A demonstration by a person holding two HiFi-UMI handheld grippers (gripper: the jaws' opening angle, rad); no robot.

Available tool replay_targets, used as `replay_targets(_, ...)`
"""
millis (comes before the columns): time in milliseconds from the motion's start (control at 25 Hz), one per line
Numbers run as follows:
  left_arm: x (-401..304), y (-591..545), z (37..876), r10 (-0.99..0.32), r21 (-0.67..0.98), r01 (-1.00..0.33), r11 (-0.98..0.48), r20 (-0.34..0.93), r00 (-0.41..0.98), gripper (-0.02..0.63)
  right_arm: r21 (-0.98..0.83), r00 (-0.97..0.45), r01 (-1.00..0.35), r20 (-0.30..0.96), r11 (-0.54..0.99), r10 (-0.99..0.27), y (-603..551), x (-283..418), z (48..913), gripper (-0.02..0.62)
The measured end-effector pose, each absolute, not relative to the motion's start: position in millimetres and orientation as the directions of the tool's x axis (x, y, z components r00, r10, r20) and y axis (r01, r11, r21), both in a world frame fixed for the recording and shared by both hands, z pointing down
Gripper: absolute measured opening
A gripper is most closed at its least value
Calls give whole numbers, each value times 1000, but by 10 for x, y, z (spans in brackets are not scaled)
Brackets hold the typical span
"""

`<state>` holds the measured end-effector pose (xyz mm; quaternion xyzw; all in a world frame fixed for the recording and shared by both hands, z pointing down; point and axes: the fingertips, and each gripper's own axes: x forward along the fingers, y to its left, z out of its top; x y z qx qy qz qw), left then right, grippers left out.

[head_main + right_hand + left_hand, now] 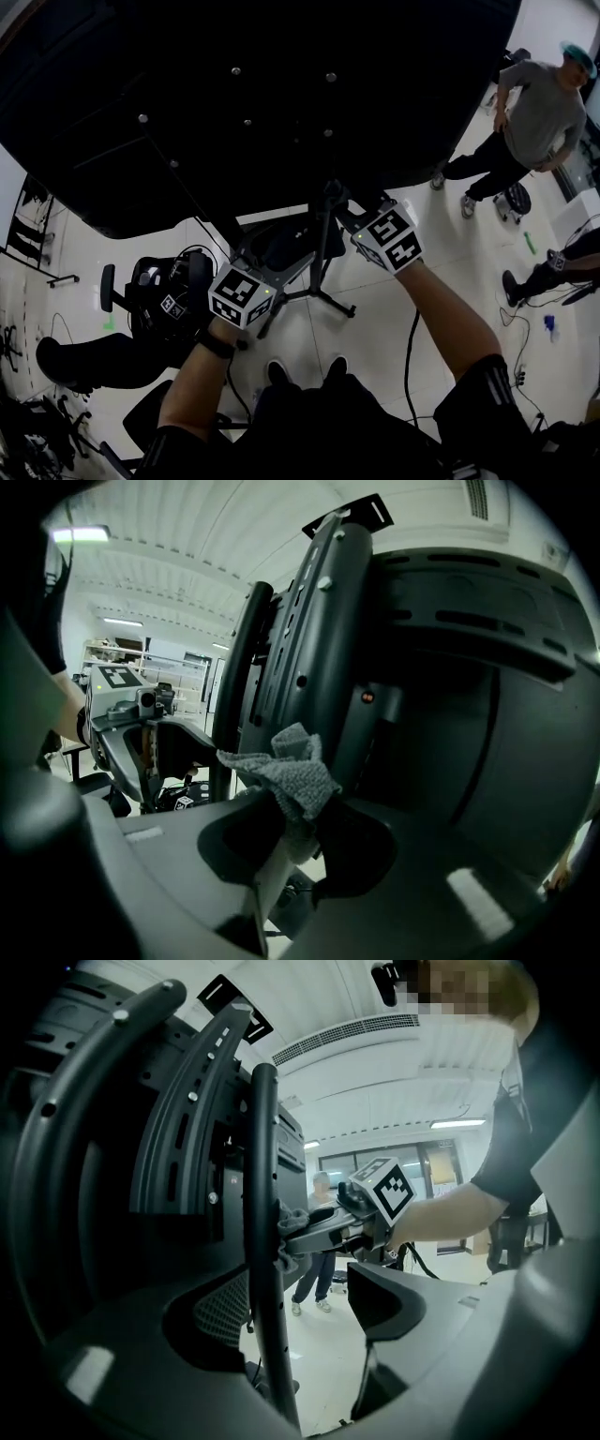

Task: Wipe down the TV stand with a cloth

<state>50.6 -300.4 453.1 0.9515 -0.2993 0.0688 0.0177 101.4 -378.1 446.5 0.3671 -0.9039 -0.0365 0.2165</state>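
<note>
The big black TV back (262, 94) fills the top of the head view, mounted on the stand's black pole (325, 230). My right gripper (300, 819) is shut on a crumpled grey cloth (284, 772), which sits against the stand's upright bracket (323, 658). In the left gripper view that right gripper (314, 1232) presses the cloth (292, 1217) to the thin black pole (265, 1194). My left gripper (302, 1314) is open; the pole runs up between its jaws, close to the left one, with a wide gap to the right one. Both marker cubes (242, 295) (389, 237) show below the TV.
The stand's legs (323, 298) spread over the white floor by my feet. An office chair (155, 291) stands to the left. A person in a grey shirt (539, 117) stands at the far right. Cables (410, 352) trail across the floor.
</note>
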Motion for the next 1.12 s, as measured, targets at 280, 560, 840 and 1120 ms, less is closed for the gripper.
replay_targets(280,526,-3119,5065,-558,37,-572,-819,177,810,351,170,-635,-666,383,727,-671,-3817,1030,4983,98)
replay_targets(560,541,-3162,5755,-555,67,-587,-807,255,792,351,134,-623,-680,413,721,-664,-3789,1062,5598,98)
replay_targets(840,562,-3197,6461,-541,117,-602,-790,328,774,351,84,-606,-685,486,723,-630,-3766,1046,6388,98)
replay_targets(1120,554,-3243,7122,-526,141,-612,-778,387,758,351,39,-594,-707,508,706,-624,-3820,1019,7091,97)
